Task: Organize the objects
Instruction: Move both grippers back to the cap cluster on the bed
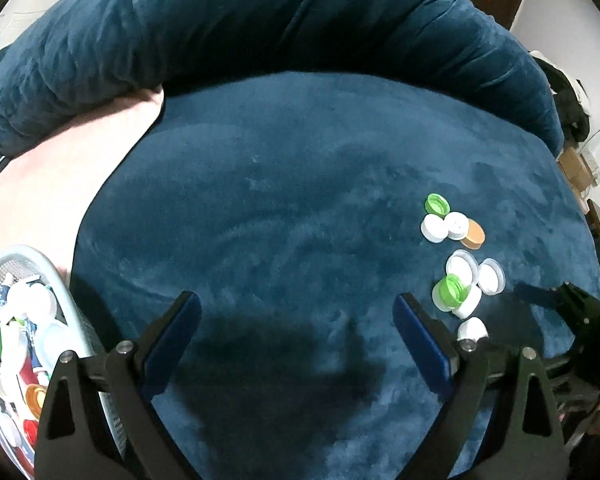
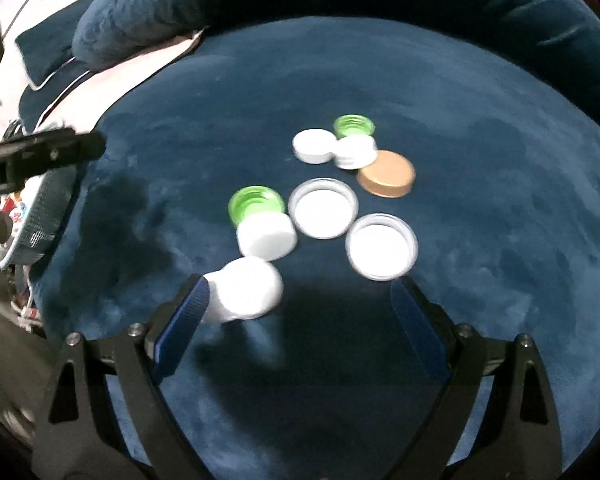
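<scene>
Several bottle caps lie on a dark blue velvet cushion [image 2: 480,128]: white ones, two green ones [image 2: 256,204] and a gold one [image 2: 386,174]. My right gripper [image 2: 300,292] is open just above them, and a white cap [image 2: 246,294] lies close against its left finger [image 2: 184,320]. My left gripper [image 1: 298,306] is open over bare cushion, with the same caps [image 1: 458,284] to its right. A pale basket [image 1: 20,264] full of caps sits at the lower left of the left wrist view.
A thick blue bolster [image 1: 260,24] rims the cushion's far side. A pink cloth [image 1: 60,184] lies at its left edge. The other gripper [image 2: 40,154] shows dark at the left of the right wrist view, above the basket [image 2: 48,216].
</scene>
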Available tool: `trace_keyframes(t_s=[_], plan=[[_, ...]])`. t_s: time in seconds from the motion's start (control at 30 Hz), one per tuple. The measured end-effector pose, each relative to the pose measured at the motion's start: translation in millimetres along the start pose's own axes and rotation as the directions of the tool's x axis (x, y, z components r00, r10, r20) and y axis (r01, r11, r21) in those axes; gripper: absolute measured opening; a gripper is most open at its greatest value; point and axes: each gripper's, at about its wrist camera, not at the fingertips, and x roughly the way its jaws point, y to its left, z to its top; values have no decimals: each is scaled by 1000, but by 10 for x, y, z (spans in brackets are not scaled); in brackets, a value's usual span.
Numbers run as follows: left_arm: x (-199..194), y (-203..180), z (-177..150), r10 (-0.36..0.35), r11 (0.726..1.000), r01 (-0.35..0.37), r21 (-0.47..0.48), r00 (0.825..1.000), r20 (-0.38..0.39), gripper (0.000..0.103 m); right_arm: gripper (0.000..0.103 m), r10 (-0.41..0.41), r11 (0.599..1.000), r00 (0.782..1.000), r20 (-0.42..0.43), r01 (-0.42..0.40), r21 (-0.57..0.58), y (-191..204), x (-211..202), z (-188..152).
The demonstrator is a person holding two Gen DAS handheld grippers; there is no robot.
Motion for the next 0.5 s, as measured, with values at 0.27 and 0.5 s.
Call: trace_keyframes(t_s=[0.27, 0.5], plan=[[33, -41, -84, 8, 999, -8, 35, 1000, -6, 97, 92, 17, 999, 998, 68, -19, 36, 17, -138, -60], [68, -20, -157, 11, 999, -10, 42, 1000, -14, 97, 71, -69, 991, 997, 45, 73, -113, 366, 69, -142]])
